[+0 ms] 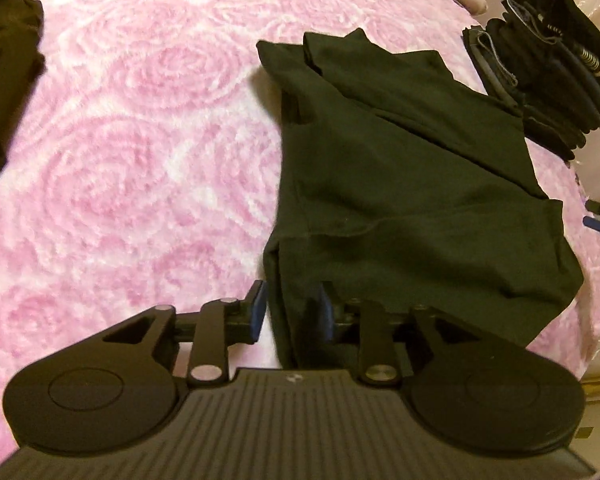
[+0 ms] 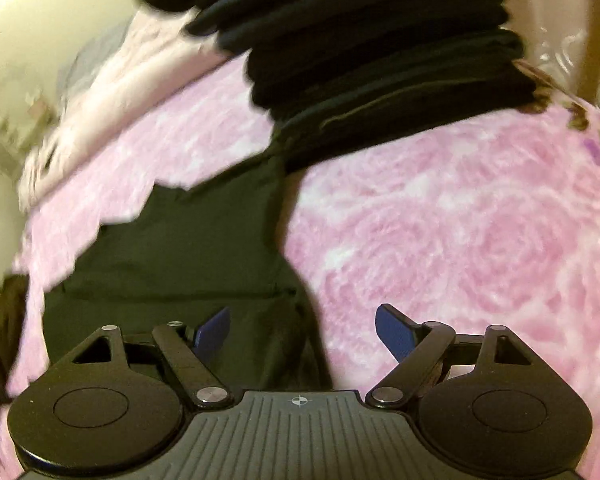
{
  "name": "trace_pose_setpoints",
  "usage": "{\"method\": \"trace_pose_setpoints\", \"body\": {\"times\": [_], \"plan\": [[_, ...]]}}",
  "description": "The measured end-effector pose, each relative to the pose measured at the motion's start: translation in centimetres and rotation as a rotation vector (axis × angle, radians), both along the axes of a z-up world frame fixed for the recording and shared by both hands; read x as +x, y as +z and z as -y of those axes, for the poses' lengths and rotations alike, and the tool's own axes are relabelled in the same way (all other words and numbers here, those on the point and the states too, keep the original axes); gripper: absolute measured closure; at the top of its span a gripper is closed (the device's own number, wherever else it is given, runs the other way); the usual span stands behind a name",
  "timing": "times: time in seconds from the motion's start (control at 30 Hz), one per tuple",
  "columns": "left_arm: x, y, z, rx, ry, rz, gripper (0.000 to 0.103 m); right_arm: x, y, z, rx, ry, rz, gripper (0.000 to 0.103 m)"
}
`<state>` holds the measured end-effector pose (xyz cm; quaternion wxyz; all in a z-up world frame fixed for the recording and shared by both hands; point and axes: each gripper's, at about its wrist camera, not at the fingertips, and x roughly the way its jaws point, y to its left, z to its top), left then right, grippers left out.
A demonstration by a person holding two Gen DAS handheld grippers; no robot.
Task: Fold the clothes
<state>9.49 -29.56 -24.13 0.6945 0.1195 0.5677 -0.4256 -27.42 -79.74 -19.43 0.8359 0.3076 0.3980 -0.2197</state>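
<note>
In the left wrist view, a dark green, partly folded cotton garment (image 1: 412, 184) lies flat on a fluffy pink blanket with a swirled rose pattern (image 1: 140, 140), stretching from the near edge of the frame up toward the far right. The left gripper (image 1: 292, 312) sits at the garment's near corner, its blue-padded fingers (image 1: 258, 308) set narrowly apart with the folded cloth edge running between them; one pad is on the blanket side and the other lies over the fabric, though whether they actually pinch the cloth cannot be told. At the upper right, a stack of folded dark clothes (image 1: 548, 60) stands just beside the garment's far end, with layered black and navy edges showing. Another dark piece of cloth (image 1: 4, 72) lies at the left border, well apart. In the right wrist view, which is blurred, the right gripper (image 2: 304, 332) has its jaws spread wide and holds nothing; its left blue finger (image 2: 214, 330) hangs over the dark green garment (image 2: 180, 248) and the other over bare pink blanket (image 2: 460, 240). The stack of folded dark clothes (image 2: 380, 52) rises at the top, touching the garment's far end. A pale pink pillow or bedding edge (image 2: 112, 80) lies beyond the blanket at the upper left.
</note>
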Motion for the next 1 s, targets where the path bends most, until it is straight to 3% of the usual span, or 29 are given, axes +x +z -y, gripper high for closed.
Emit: {"method": "trace_pose_setpoints", "body": {"times": [0.13, 0.2, 0.23, 0.27, 0.4, 0.43, 0.5, 0.53, 0.63, 0.83, 0.93, 1.0], "plan": [[0.2, -1.1, 0.7, -0.013, -0.029, -0.001, 0.082, 1.9, -0.8, -1.4, -0.051, 0.163, -0.062, 0.020], [0.0, -1.1, 1.0, -0.003, -0.051, 0.014, 0.096, 2.7, -1.4, -1.7, -0.063, 0.220, -0.083, 0.020], [-0.1, -1.0, 1.1, 0.001, -0.060, 0.021, 0.096, 3.2, -1.7, -1.8, -0.069, 0.248, -0.093, 0.022], [-0.2, -1.0, 1.1, 0.000, -0.064, 0.025, 0.098, 3.6, -2.0, -2.0, -0.075, 0.277, -0.104, 0.033], [-0.1, -0.7, 0.9, 0.008, -0.063, 0.029, 0.099, 5.0, -3.3, -2.1, -0.086, 0.360, -0.129, 0.042], [-0.2, -0.5, 1.0, 0.012, -0.064, 0.032, 0.100, 4.9, -3.3, -1.7, -0.072, 0.355, -0.129, 0.060], [-0.4, -0.1, 1.1, 0.022, -0.066, 0.037, 0.100, 4.7, -3.4, -0.8, -0.043, 0.344, -0.128, 0.081], [-0.5, 0.2, 1.1, 0.028, -0.068, 0.040, 0.101, 4.6, -3.1, -0.5, -0.033, 0.339, -0.123, 0.099], [-0.7, 1.6, 1.1, 0.034, -0.059, 0.047, 0.102, 4.5, -0.3, 0.5, -0.032, 0.323, -0.082, 0.099], [0.3, 8.3, 2.0, -0.016, -0.026, 0.122, 0.102, 4.4, 5.2, 2.6, -0.033, 0.290, 0.006, 0.099], [3.3, 11.1, 4.2, -0.057, 0.006, 0.186, 0.102, 7.6, 7.6, 4.5, -0.080, 0.266, 0.085, 0.099], [5.6, 10.1, 6.8, -0.035, 0.011, 0.208, 0.102, 10.4, 8.0, 5.8, -0.108, 0.259, 0.113, 0.099]]}}
